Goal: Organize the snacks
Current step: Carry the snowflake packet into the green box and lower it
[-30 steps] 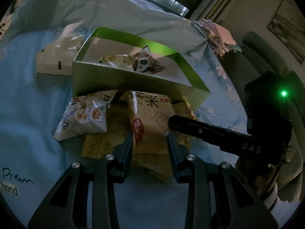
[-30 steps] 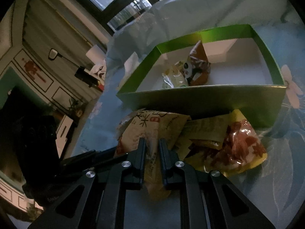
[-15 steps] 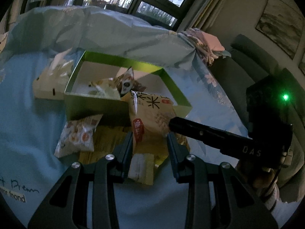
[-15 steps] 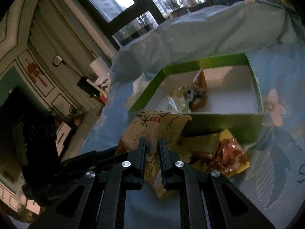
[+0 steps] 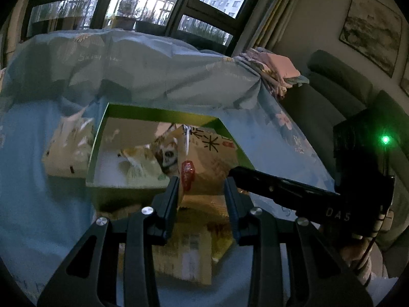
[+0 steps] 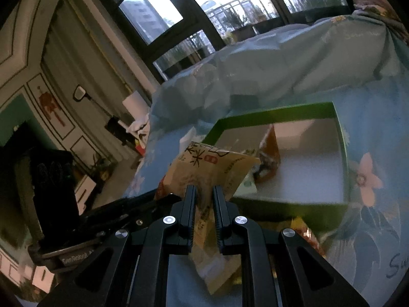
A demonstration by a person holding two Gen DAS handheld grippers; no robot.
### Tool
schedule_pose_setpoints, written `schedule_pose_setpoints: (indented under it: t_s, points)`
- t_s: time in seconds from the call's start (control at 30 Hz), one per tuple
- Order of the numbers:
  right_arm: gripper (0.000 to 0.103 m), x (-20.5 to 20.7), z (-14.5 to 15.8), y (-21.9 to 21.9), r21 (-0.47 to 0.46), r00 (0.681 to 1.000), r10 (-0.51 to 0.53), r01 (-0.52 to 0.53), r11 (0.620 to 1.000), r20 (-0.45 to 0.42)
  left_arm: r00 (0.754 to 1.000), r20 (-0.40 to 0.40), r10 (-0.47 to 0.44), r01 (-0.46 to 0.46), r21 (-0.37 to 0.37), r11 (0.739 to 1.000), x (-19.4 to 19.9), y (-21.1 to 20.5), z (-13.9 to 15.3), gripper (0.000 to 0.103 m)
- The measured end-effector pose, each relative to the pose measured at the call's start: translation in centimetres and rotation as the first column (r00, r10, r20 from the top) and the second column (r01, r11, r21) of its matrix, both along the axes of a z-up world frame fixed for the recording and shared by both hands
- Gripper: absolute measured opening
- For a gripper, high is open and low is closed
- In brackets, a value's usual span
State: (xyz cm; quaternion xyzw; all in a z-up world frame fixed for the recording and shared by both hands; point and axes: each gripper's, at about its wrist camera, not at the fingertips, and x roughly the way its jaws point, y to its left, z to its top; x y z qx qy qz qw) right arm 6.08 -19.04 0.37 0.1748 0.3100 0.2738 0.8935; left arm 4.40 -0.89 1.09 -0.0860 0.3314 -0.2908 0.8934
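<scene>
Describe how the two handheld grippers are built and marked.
Both are matte black. The left gripper and right gripper have flat ribbed jaws on triangular cut-out arms with silver screws. The right one's body shows white "DAS" lettering and a green light; the left's carries a small white label.

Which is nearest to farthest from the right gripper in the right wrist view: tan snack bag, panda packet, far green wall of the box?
1. Tan snack bag: clamped between the right gripper's fingers, just ahead of them.
2. Panda packet: inside the green box, ahead and slightly right.
3. Far green wall: at the back of the box, beyond the packet.
</scene>
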Motion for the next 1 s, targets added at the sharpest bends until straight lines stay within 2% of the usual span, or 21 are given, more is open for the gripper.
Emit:
schedule_pose_setpoints:
  t_s: [0.33,0.67,1.0]
  points:
    - [0.015,3.4,1.2,0.6,-0.003,1.0,-0.005,0.005,1.0,0.022,1.0,0.018,0.008,-0.008,-0.003,1.0,4.2,0.4,0.9,0.034]
    - [0.015,6.7,0.2,1.1,-0.02,1.0,-0.01,0.009,1.0,-0.01,0.999,-0.036,0.025,-0.025,0.002,1.0,7.5,0.7,-0.7,0.034]
    - [0.015,9.3,-2.0,2.3,-0.044,0.998,0.005,-0.008,0.999,-0.068,0.993,-0.106,0.06,-0.059,0.016,0.998,9.2,1.3,-2.9,0.034]
